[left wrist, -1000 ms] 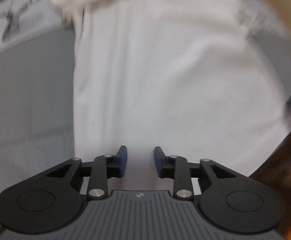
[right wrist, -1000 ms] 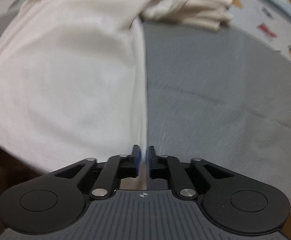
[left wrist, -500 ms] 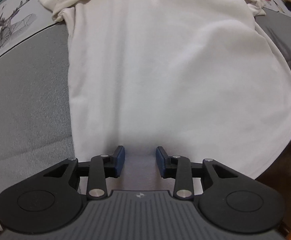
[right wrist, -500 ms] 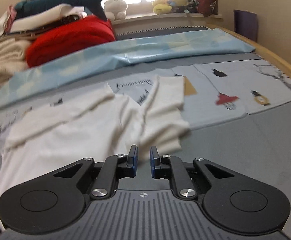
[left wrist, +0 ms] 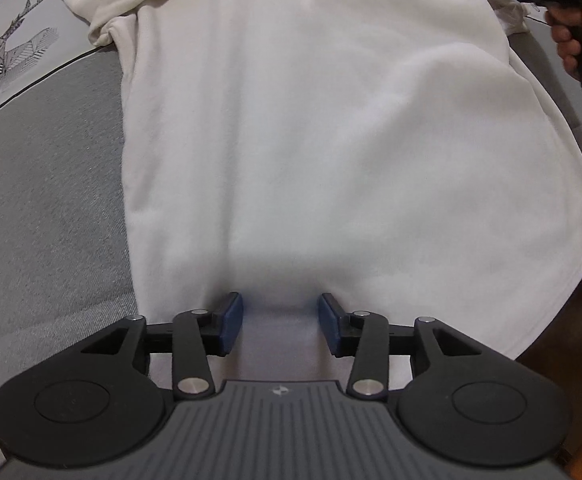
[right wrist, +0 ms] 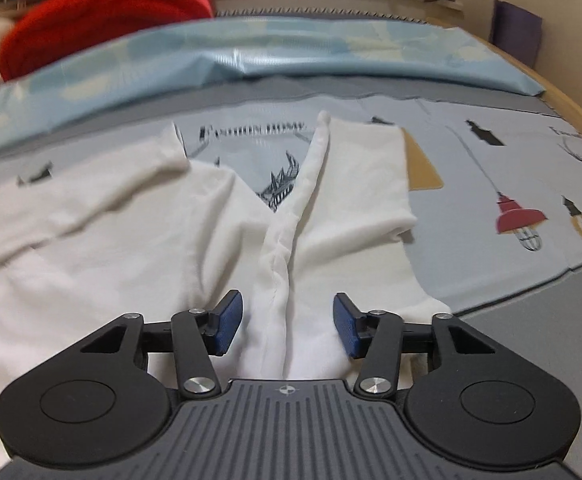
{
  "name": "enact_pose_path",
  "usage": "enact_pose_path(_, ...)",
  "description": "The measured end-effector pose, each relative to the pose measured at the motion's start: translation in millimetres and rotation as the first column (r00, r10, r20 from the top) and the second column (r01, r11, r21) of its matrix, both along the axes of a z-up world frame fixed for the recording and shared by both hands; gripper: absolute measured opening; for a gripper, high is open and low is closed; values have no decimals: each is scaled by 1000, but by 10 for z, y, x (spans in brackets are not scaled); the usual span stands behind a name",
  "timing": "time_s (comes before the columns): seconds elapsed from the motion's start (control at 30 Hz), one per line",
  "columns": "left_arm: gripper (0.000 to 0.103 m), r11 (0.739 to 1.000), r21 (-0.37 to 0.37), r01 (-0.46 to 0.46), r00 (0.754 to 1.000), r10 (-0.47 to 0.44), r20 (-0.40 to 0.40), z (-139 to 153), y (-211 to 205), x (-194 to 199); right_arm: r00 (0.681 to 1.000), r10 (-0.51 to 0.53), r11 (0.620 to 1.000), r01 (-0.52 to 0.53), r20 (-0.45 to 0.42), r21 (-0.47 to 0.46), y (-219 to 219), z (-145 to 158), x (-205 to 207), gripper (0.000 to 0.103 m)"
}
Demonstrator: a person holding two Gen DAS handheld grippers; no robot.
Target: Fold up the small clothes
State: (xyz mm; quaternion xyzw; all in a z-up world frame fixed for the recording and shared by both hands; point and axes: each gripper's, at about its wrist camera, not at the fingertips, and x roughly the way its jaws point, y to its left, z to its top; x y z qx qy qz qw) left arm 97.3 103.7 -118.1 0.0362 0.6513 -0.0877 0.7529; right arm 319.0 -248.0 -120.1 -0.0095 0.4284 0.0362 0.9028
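Grey bed cover (left wrist: 47, 208) filled the left of the left wrist view; a printed sheet (right wrist: 491, 168) with lamp and deer drawings lay beyond it, and a pale blue quilt (right wrist: 251, 52) ran across the far side. A red blanket (right wrist: 103, 12) sat bunched at the head end, partly blurred.

White shirt (left wrist: 331, 128) lay spread flat on the grey cover, hem toward the near edge, one sleeve (left wrist: 103, 12) crumpled at the upper left. In the right wrist view the other sleeve (right wrist: 367, 184) lay folded over onto the printed sheet, with a ridge of cloth running down toward the camera.

Left gripper (left wrist: 279, 320) pointed straight down over the hem area, jaws apart and just widened, flat shirt cloth under the gap, pads not pressing it.

Right gripper (right wrist: 287, 328) angled down at the sleeve end, jaws likewise just opened, the cloth ridge between them but not pinched. A hand (left wrist: 575, 36) held its handle at the upper right of the left wrist view.
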Motion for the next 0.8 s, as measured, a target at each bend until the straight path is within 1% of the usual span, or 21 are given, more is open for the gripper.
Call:
enact_pose_path(0.03, 50, 1000, 0, 1, 1000, -1, -2, 4, -4, -2, 1000, 11, 1000, -11, -4, -8, -10, -34, 30, 35)
enact_pose_path(0.07, 52, 1000, 3, 3, 1000, -3, -5, 2, -12, 12, 1000, 27, 1000, -27, 14, -16, -23, -40, 50, 25)
enact_pose_path(0.1, 53, 1000, 6, 4, 1000, -4, -7, -1, -11, 16, 999, 38, 999, -37, 26, -18, -42, -24, 61, 5)
enact_pose_path(0.13, 54, 1000, 11, 6, 1000, -6, -9, -13, -16, 28, 999, 31, 999, -31, 40, -6, -98, 9, 77, 6)
enact_pose_path(0.17, 55, 1000, 16, 8, 1000, -8, -10, -39, -23, 38, 998, -3, 1000, 1, 63, 25, -204, 57, 83, 5)
enact_pose_path(0.27, 57, 1000, 29, 12, 1000, -12, -17, -32, -71, 68, 982, -145, 988, 138, 119, 71, -642, 196, 47, 5)
enact_pose_path(0.33, 57, 999, 31, 9, 1000, -9, -25, -30, -82, 83, 959, -252, 966, 243, 128, 83, -1025, 241, -39, 5)
enact_pose_path(0.43, 58, 999, 42, 9, 1000, -8, -29, -26, -127, 101, 915, -388, 921, 382, 110, 79, -1583, 210, -227, 5)
enact_pose_path(0.47, 58, 999, 49, 14, 1000, -13, -29, -25, -143, 101, 897, -433, 901, 427, 90, 74, -1794, 172, -315, 5)
enact_pose_path(0.5, 58, 998, 54, 15, 999, -14, -29, -21, -166, 108, 886, -461, 887, 456, 59, 77, -1964, 124, -389, 6)
enact_pose_path(0.57, 59, 998, 63, 19, 999, -17, -30, -18, -194, 116, 875, -483, 870, 483, -28, 101, -2262, -14, -555, 7)
enact_pose_path(0.6, 59, 998, 67, 20, 999, -18, -30, -29, -222, 110, 881, -472, 874, 474, -45, 106, -2332, -51, -623, 8)
enact_pose_path(0.63, 60, 997, 70, 20, 999, -18, -30, -29, -234, 111, 902, -431, 895, 432, -38, 106, -2352, -46, -674, 8)
enact_pose_path(0.67, 60, 997, 73, 20, 999, -18, -30, -29, -248, 112, 926, -378, 922, 379, -25, 76, -2336, -17, -715, 13)
enact_pose_path(0.7, 61, 997, 74, 20, 999, -17, -30, -36, -251, 106, 936, -353, 935, 353, -9, 43, -2317, 19, -749, 26)
enact_pose_path(0.73, 61, 997, 75, 17, 999, -15, -30, -35, -261, 105, 940, -340, 940, 340, 13, 25, -2316, 68, -788, 34)
enact_pose_path(0.77, 61, 997, 75, 15, 999, -13, -30, -35, -269, 105, 941, -336, 942, 336, 28, 27, -2336, 110, -812, 44)
enact_pose_path(0.8, 61, 997, 76, 15, 999, -12, -30, -46, -279, 100, 940, -337, 941, 335, 45, 40, -2373, 159, -808, 45)
